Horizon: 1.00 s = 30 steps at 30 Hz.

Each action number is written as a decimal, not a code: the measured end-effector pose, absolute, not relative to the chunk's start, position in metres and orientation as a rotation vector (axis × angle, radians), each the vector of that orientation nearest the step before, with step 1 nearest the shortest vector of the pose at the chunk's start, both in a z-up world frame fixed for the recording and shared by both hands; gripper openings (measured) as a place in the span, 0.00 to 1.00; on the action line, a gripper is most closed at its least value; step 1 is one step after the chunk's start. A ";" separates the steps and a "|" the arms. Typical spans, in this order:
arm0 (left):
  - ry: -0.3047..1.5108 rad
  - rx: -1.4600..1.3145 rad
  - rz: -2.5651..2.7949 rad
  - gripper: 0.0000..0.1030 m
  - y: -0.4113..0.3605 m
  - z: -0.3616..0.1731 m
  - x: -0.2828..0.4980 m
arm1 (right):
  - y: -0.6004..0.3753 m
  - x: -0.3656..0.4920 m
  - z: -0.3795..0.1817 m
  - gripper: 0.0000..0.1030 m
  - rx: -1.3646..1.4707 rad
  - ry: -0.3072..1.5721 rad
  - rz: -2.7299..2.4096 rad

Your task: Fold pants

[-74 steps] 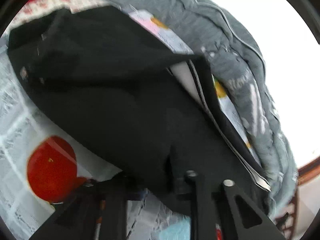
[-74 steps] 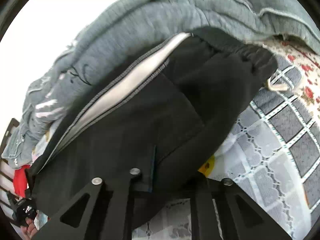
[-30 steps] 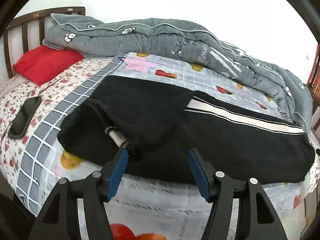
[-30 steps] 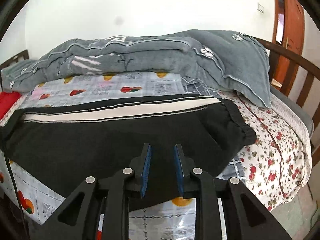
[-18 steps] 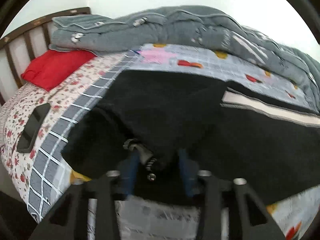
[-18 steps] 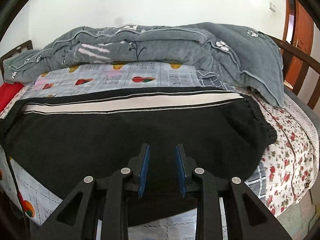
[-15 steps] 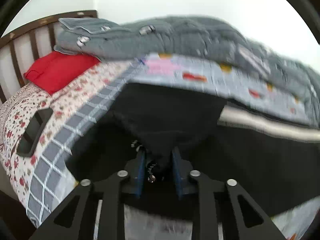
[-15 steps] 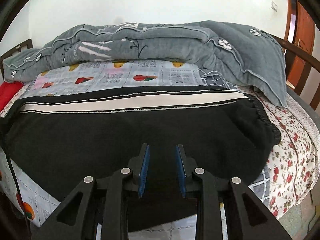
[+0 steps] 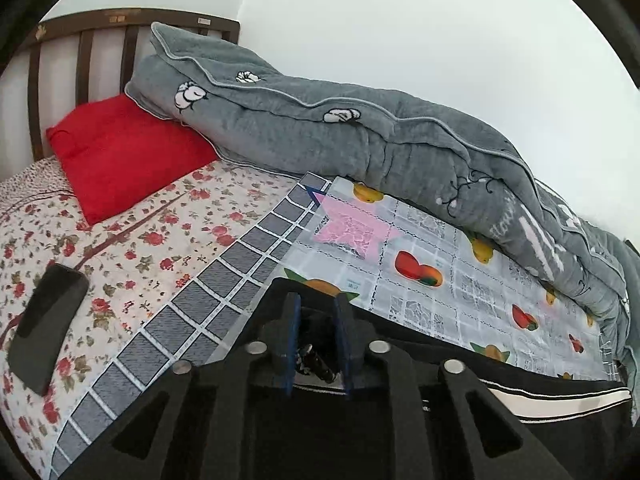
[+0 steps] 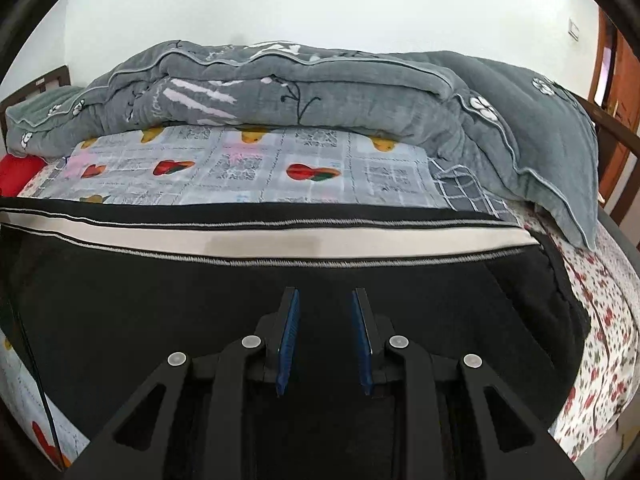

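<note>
Black pants [image 10: 160, 300] with a white side stripe [image 10: 280, 244] lie lengthwise across the bed. In the left wrist view, black fabric of the pants [image 9: 520, 432] is bunched between the blue pads of my left gripper [image 9: 317, 300], and a drawstring [image 9: 316, 360] shows in the gap. The fabric rides up around the fingertips, above the sheet. The jaws are opening slightly but still grip the cloth. My right gripper [image 10: 325, 294] hovers over the middle of the pants, its pads apart with nothing pinched between them.
A grey quilt [image 9: 360, 140] is heaped along the far side of the bed. A red pillow [image 9: 124, 152] leans by the wooden headboard [image 9: 80, 40]. A black phone [image 9: 44, 320] lies on the floral sheet at the left. A fruit-print sheet [image 9: 440, 280] lies under the pants.
My left gripper moved onto the bunched end of the pants, closed on it and carried it up and sideways. My right gripper slid forward over the pants, its gap unchanged.
</note>
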<state>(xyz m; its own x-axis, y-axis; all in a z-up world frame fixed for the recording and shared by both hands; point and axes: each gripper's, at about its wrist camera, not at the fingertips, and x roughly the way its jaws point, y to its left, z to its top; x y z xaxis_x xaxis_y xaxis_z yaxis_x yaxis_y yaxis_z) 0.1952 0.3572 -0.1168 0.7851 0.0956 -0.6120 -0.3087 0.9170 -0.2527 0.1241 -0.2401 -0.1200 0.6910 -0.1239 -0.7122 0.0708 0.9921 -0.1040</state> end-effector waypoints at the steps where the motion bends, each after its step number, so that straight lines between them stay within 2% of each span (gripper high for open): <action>1: 0.639 -0.363 0.217 0.45 0.359 -0.120 0.196 | -0.239 0.126 -0.120 0.25 -0.073 0.801 -0.108; 2: 0.647 -0.369 0.210 0.74 0.360 -0.123 0.197 | -0.237 0.130 -0.120 0.25 -0.078 0.801 -0.105; 3: 0.637 -0.372 0.202 0.79 0.359 -0.125 0.196 | -0.235 0.134 -0.120 0.25 -0.083 0.802 -0.103; 5: 0.616 -0.347 0.192 0.79 0.356 -0.129 0.196 | -0.231 0.140 -0.121 0.25 -0.087 0.804 -0.100; 13: 0.778 -0.245 0.230 0.78 0.349 -0.159 0.237 | -0.210 0.166 -0.120 0.25 -0.159 0.801 -0.057; 14: 0.797 -0.240 0.240 0.74 0.350 -0.163 0.243 | -0.210 0.169 -0.119 0.26 -0.168 0.800 -0.051; 15: 0.811 -0.240 0.245 0.67 0.351 -0.167 0.247 | -0.208 0.175 -0.118 0.27 -0.184 0.796 -0.040; 16: 0.825 -0.244 0.249 0.63 0.353 -0.172 0.252 | -0.208 0.178 -0.117 0.32 -0.190 0.794 -0.033; 17: 0.843 -0.248 0.264 0.56 0.356 -0.177 0.257 | -0.208 0.184 -0.117 0.41 -0.198 0.793 -0.019; 18: 0.855 -0.250 0.279 0.41 0.357 -0.180 0.261 | -0.209 0.189 -0.117 0.44 -0.204 0.796 -0.004; 19: 0.857 -0.240 0.300 0.34 0.359 -0.182 0.263 | -0.210 0.197 -0.119 0.45 -0.218 0.807 0.027; 21: 0.844 -0.229 0.284 0.30 0.359 -0.180 0.264 | -0.210 0.210 -0.121 0.46 -0.241 0.814 0.074; 30: 0.823 -0.239 0.283 0.30 0.360 -0.182 0.263 | -0.183 0.260 -0.152 0.47 -0.360 0.873 0.283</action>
